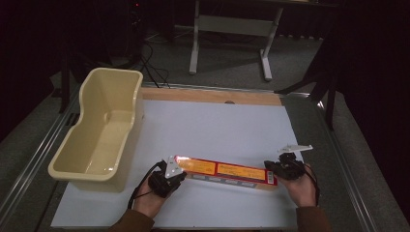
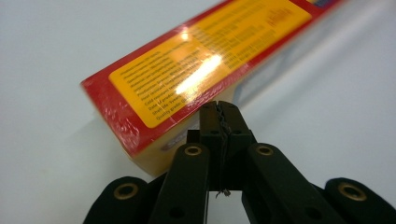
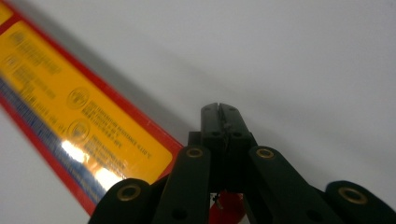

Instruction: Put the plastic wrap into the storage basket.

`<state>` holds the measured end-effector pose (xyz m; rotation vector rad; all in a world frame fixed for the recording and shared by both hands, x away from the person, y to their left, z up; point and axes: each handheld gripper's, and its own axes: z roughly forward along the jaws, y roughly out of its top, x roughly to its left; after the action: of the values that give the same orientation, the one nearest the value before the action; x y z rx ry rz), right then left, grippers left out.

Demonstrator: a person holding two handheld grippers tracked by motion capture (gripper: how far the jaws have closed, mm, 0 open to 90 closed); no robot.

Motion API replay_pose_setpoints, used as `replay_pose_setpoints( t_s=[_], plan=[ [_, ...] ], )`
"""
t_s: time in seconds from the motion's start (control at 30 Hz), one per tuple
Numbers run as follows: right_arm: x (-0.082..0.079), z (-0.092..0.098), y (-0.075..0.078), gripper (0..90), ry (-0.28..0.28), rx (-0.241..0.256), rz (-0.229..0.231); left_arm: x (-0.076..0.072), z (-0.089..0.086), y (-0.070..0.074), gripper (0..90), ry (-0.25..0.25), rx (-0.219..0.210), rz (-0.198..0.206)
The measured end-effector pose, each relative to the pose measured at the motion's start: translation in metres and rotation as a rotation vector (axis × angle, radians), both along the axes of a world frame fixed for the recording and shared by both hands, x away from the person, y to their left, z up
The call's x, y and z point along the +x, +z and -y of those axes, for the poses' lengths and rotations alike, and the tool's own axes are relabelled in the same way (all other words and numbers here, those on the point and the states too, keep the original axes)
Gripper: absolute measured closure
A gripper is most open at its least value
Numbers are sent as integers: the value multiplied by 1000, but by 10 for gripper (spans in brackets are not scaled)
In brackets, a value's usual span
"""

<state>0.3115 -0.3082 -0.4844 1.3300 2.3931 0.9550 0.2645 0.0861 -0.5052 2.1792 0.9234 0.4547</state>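
A long red box with yellow labels (image 1: 225,171) lies flat on the white table (image 1: 212,125) near the front edge. My left gripper (image 1: 178,175) is at the box's left end and my right gripper (image 1: 270,168) at its right end. In the left gripper view the gripper (image 2: 219,108) is shut with nothing between its jaws, its tip against the side of the box (image 2: 201,60). The right gripper (image 3: 219,108) is also shut and holds nothing, with the end of the box (image 3: 70,107) just to its left.
A deep cream plastic tub (image 1: 129,145) stands empty at the table's left side, overhanging the edge. A wooden strip (image 1: 208,95) runs along the far edge. Beyond it are the legs of another table (image 1: 194,48) and cables on the floor.
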Motion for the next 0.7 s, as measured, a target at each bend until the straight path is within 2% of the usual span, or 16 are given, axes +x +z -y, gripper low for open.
replay_pose_setpoints(
  t_s=[0.13,0.2,0.27,0.3,0.43,0.6,0.67,0.7],
  plan=[
    [-19,2,-2,898,3,22,-24,15,2,0,896,48,-29,-4],
    [-26,0,-3,896,12,-9,-29,17,2,1,872,54,-59,-6],
    [-31,-2,-2,843,11,-39,-3,14,0,3,828,41,-57,5],
    [-32,-3,0,811,12,-55,21,12,-1,4,804,43,-59,10],
    [-36,-11,13,753,61,-32,83,-1,-8,12,677,27,-76,41],
    [-40,-39,29,662,173,-56,121,-25,-20,21,526,14,-85,84],
    [-39,-49,35,589,197,-61,141,-33,-26,22,478,19,-81,94],
    [-38,-54,37,550,192,-71,154,-36,-29,22,450,23,-75,100]
  ],
)
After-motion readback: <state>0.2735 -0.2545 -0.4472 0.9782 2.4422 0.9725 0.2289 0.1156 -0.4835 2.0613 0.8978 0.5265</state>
